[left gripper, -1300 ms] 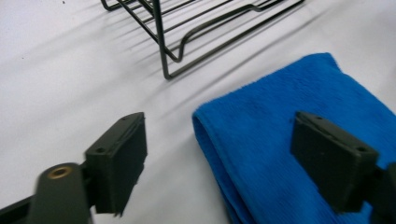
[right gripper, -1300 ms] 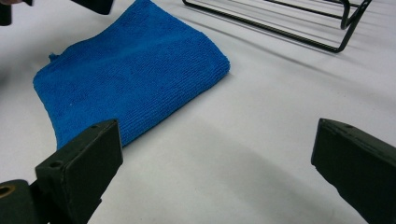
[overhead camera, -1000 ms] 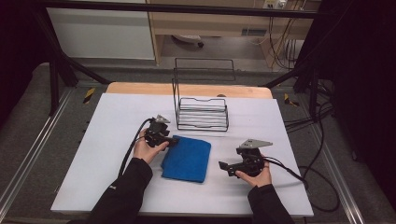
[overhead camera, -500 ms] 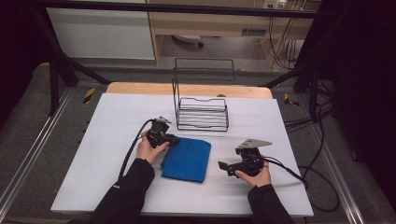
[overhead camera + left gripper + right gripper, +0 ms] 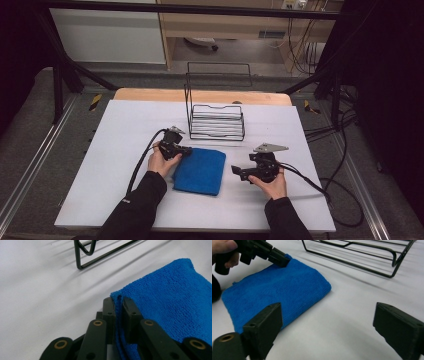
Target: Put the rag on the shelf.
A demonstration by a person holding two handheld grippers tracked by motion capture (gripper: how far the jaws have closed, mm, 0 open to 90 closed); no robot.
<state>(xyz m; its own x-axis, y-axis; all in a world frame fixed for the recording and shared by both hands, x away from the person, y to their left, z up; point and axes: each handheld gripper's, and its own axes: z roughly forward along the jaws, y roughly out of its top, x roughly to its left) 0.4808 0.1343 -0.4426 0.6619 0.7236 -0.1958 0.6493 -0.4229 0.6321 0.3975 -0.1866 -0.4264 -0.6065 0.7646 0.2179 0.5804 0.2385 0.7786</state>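
Blue cloth (image 5: 201, 170), folded, fuzzy

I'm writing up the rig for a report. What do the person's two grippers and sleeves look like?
Both the left gripper and the right gripper are black, with flat rectangular jaws on linkage bars with brass-coloured rivets. Each carries a grey three-cornered plate on top and trails a black cable. The person wears black sleeves.

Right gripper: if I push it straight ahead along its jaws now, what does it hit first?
Most likely the blue cloth. The right gripper, jaws wide open, points at its near edge across bare table; depth is hard to judge.
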